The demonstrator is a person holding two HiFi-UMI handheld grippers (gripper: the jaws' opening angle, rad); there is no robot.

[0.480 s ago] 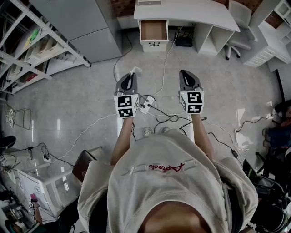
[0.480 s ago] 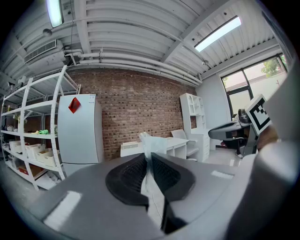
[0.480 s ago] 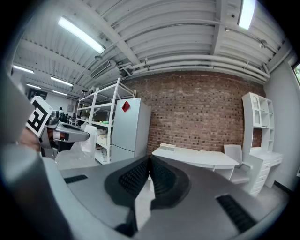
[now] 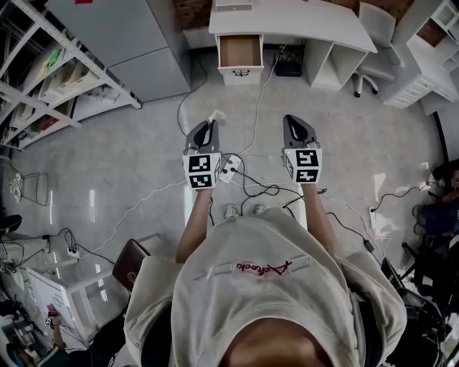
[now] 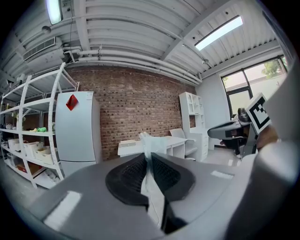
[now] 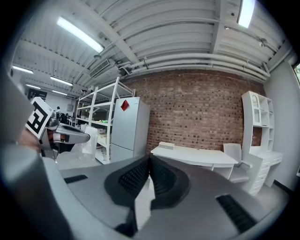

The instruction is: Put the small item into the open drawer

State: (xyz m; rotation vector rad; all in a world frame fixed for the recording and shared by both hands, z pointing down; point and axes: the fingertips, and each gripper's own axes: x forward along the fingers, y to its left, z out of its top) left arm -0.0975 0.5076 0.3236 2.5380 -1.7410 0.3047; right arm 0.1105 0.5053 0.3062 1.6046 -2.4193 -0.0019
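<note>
A small clear plastic packet is pinched between the pads of my left gripper; its white tip sticks out past the jaws in the head view. My right gripper is held level beside it, jaws together with nothing between them. The open drawer of the white desk lies far ahead, its wooden inside empty as far as I can see. Both grippers point toward the desk, well short of it.
A grey-white fridge stands left of the desk, metal shelving further left. Cables and a power strip trail over the floor under the grippers. An office chair and white shelves are at the right.
The desk and drawer have shifted slightly up in the head view and the grippers sit a little lower; the left gripper still holds the packet.
</note>
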